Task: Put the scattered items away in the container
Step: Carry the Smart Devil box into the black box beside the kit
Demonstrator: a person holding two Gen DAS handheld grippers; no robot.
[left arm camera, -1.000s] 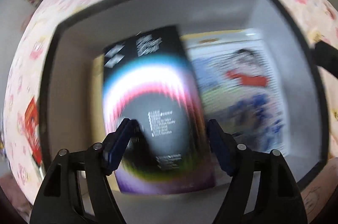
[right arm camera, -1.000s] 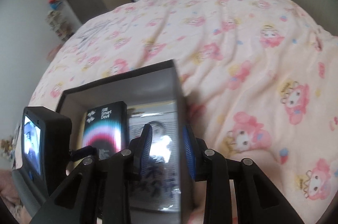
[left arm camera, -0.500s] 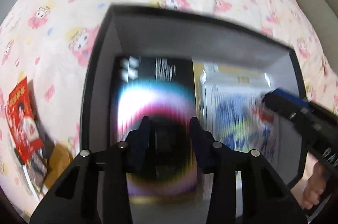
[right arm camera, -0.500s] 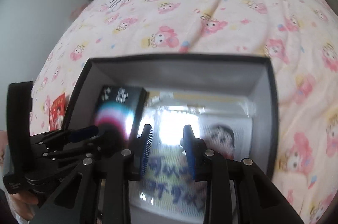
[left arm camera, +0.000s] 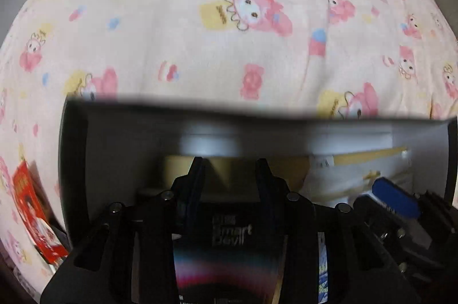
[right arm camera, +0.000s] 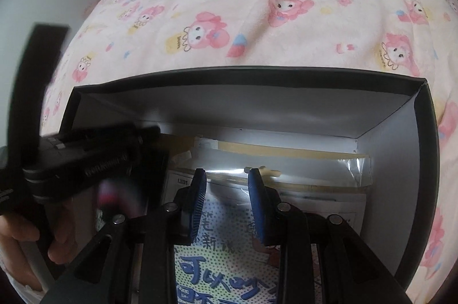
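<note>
The left gripper (left arm camera: 230, 169) hangs over the black box (right arm camera: 426, 149) on the bed (left arm camera: 177, 46), its jaws partly spread with nothing pinched; the black Smart Devil package (left arm camera: 229, 255) lies flat in the box just below them. The right gripper (right arm camera: 226, 183) has its jaws narrowly spread and empty, above the comic-print packet (right arm camera: 223, 269) lying in the box beside the black package. A red packet (left arm camera: 31, 215) lies on the bed, left of the left jaws and outside the box.

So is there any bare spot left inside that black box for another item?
Hardly: the black cardboard box has a dark rainbow-printed carton on its left and a shiny comic-print packet on its right covering the floor. Outside, the pink cartoon bedspread beyond the far wall lies bare.
</note>
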